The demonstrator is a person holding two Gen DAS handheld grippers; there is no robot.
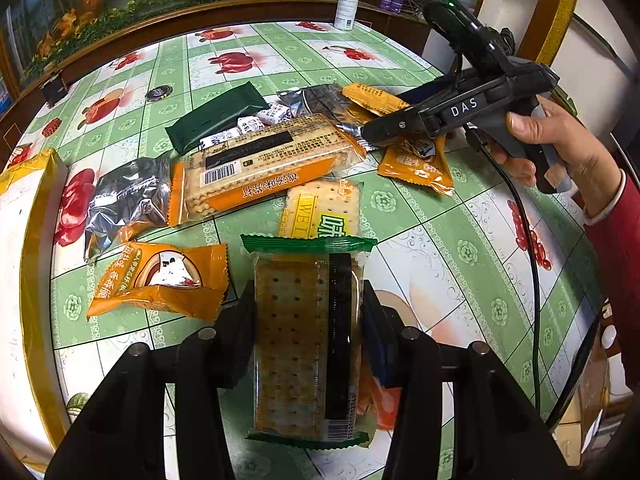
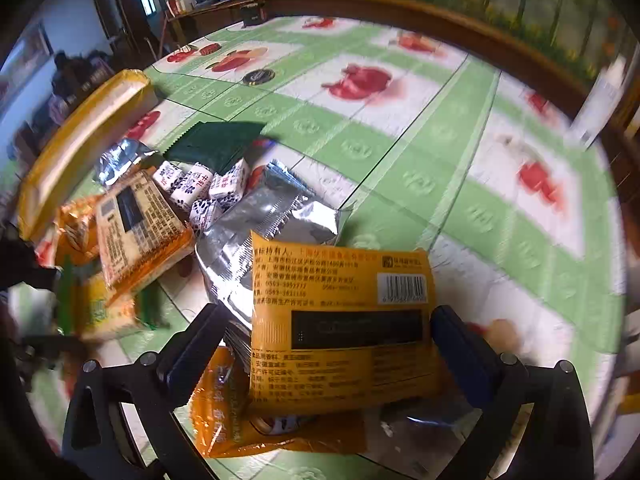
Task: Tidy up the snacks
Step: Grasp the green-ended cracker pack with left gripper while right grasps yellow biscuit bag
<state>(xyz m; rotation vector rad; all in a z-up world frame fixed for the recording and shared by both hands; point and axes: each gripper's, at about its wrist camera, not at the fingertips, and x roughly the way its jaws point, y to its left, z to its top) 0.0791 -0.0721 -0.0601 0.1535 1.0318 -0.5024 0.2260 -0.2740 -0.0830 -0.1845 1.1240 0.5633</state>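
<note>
My left gripper (image 1: 308,320) is shut on a green-edged cracker pack (image 1: 308,340), held lengthwise between the fingers above the table. My right gripper (image 2: 332,344) stands wide around a yellow snack packet (image 2: 340,320); the right pad touches it, the left finger stands apart. It shows in the left wrist view (image 1: 372,128) over the snack pile. The pile holds a long orange cracker pack (image 1: 264,164), a dark green pack (image 1: 216,116), silver foil packs (image 1: 128,200), small white candies (image 1: 256,120) and orange pouches (image 1: 160,280).
A yellow-rimmed white box (image 1: 24,260) stands at the table's left edge. A white spray bottle (image 1: 348,0) stands at the far edge. A wooden rail borders the fruit-print tablecloth (image 1: 460,260). A cable trails from the right gripper.
</note>
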